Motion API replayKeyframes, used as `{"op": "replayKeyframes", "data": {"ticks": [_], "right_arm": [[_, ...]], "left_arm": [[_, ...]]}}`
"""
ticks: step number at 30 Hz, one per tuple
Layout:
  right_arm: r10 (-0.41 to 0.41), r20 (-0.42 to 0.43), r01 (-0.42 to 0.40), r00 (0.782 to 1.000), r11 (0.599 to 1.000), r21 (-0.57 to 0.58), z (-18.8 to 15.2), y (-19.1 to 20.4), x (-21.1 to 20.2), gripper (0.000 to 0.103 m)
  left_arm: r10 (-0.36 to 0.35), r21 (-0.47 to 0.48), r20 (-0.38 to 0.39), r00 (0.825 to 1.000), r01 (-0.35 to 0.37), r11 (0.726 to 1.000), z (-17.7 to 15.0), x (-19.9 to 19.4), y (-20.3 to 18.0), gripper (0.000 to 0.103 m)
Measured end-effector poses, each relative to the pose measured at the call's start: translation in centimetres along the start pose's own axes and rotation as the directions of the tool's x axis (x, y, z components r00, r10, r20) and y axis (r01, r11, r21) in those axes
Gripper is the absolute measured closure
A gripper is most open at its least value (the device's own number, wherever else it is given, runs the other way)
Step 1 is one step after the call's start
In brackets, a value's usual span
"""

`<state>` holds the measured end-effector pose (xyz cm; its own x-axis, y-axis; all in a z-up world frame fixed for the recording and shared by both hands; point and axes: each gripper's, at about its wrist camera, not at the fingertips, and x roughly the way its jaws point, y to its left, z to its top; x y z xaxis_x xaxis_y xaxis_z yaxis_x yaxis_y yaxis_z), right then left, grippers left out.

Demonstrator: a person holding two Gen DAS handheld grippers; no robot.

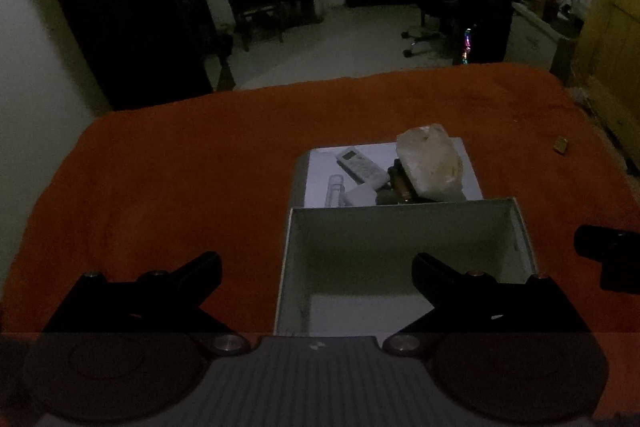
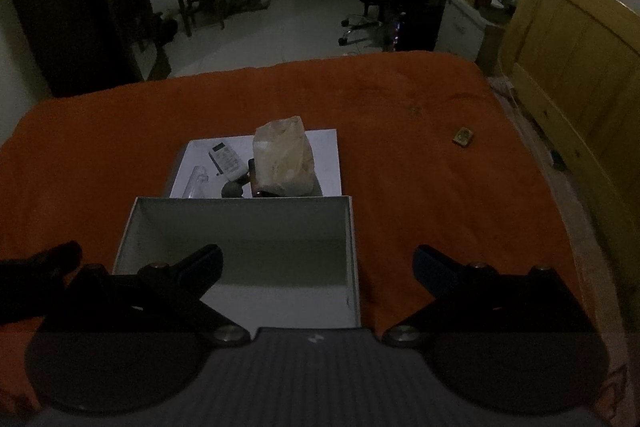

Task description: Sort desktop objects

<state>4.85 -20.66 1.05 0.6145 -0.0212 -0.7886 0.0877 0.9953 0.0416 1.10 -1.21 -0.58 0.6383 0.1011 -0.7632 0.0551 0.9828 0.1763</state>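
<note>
An empty white box [image 1: 404,227] [image 2: 240,223] stands on the orange cloth in front of both grippers. Behind it a white sheet [image 1: 324,167] [image 2: 324,155] carries a white remote [image 1: 362,165] [image 2: 227,159], a clear tube [image 1: 335,189] [image 2: 196,181], a large pale crystal [image 1: 430,161] [image 2: 284,157] and small dark items. My left gripper [image 1: 316,269] is open and empty over the box's left side. My right gripper [image 2: 318,261] is open and empty over the box's right edge.
The orange cloth [image 1: 180,167] [image 2: 420,187] covers the table. A small yellowish box [image 1: 561,145] [image 2: 463,137] lies far right. A wooden panel [image 2: 580,47] stands right of the table. Chairs and a desk stand beyond.
</note>
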Motion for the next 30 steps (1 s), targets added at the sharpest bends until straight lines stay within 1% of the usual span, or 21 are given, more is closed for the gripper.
{"op": "replayKeyframes", "data": {"ticks": [3, 6, 11, 15, 19, 22, 26, 28, 30], "right_arm": [[0.003, -0.008, -0.003, 1.000, 1.000, -0.008, -0.2, 0.0, 0.4, 0.000], [0.012, -0.023, -0.012, 1.000, 1.000, -0.008, -0.1, -0.1, 0.9, 0.000], [0.015, -0.048, -0.015, 0.999, 1.000, -0.002, 0.4, -0.6, 2.1, 0.000], [0.007, -0.061, -0.006, 0.998, 1.000, 0.017, 0.9, -1.2, 3.0, 0.000], [-0.004, -0.064, 0.005, 0.998, 1.000, 0.012, 1.4, -1.6, 3.6, 0.000], [-0.002, -0.061, 0.002, 0.998, 1.000, -0.011, 1.8, -1.7, 4.0, 0.000], [0.037, -0.056, -0.036, 0.998, 0.999, 0.014, 2.6, -2.4, 4.8, 0.000], [0.038, -0.046, -0.037, 0.998, 0.999, 0.037, 3.2, -2.8, 5.4, 0.000], [0.035, -0.049, -0.032, 0.998, 0.998, 0.063, 3.6, -3.4, 5.9, 0.000]], "left_arm": [[-0.003, 0.013, -0.010, 1.000, 0.003, 1.000, 0.1, 0.6, 0.3, 0.000], [-0.006, -0.008, -0.015, 1.000, 0.006, 1.000, 0.4, 1.2, 1.1, 0.000], [-0.018, -0.037, -0.051, 0.999, 0.016, 0.999, 0.6, 2.4, 1.7, 0.000], [-0.016, -0.004, -0.080, 0.997, 0.016, 1.000, 0.0, 3.4, 1.3, 0.000], [-0.031, 0.015, -0.106, 0.994, 0.033, 0.999, -0.2, 4.3, 1.0, 0.000], [-0.054, 0.001, -0.099, 0.994, 0.055, 0.998, 0.2, 4.7, 1.2, 0.000], [-0.087, -0.004, -0.074, 0.993, 0.087, 0.996, 0.5, 5.3, 1.6, 0.000], [-0.100, -0.006, -0.065, 0.993, 0.100, 0.995, 0.6, 5.6, 1.8, 0.000], [-0.084, -0.010, -0.078, 0.993, 0.084, 0.996, 0.8, 6.3, 1.8, 0.000]]}}
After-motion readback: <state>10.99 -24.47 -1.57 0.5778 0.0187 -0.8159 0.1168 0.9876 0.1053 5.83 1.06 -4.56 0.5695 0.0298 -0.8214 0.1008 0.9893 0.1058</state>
